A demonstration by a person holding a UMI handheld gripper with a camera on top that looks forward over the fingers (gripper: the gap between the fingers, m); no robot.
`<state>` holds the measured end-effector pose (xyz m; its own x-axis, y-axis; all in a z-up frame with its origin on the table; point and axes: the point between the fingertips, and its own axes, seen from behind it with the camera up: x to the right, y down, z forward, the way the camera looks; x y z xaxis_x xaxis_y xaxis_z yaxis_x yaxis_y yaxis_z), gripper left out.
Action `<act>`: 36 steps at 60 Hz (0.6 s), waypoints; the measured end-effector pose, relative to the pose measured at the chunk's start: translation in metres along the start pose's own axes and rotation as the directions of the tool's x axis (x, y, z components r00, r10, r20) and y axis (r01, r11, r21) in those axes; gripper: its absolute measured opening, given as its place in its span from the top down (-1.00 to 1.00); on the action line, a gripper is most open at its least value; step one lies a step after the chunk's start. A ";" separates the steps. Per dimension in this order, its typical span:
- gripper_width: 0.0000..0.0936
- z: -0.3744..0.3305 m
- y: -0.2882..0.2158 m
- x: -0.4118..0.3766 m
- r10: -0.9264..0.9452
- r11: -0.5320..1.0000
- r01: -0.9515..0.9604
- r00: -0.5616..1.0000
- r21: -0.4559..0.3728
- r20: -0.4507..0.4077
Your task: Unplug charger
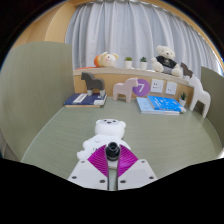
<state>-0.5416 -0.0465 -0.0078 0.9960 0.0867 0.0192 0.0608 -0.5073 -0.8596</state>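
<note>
My gripper has its two pink pads drawn together on a small black round plug with a grey tip, held right at the fingertips. Just beyond the fingertips a white lumpy object sits on the grey-green table; the plug touches or overlaps its near edge. I cannot tell whether the plug is seated in it or free of it. No cable is visible.
A wooden shelf stands at the table's far side with an orange plush and a white teddy bear on it. Before it are toy horses, a book and a blue book. Curtains hang behind.
</note>
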 end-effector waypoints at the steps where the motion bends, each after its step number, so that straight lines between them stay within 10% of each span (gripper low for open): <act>1: 0.81 0.000 0.000 0.000 0.000 1.000 0.000 1.000 -0.002 0.003; 8: 0.86 -0.008 -0.011 -0.003 0.019 0.996 -0.018 1.000 -0.082 0.012; 16: 0.86 -0.106 -0.233 0.057 0.038 0.945 -0.015 0.997 0.326 -0.065; 22: 0.86 -0.127 -0.282 0.121 0.028 0.925 0.038 0.986 0.378 -0.167; 36: 0.86 -0.031 -0.127 0.204 0.065 0.992 -0.048 0.987 0.119 -0.144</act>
<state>-0.3439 0.0092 0.1211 0.9968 -0.0709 0.0371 0.0052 -0.4056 -0.9140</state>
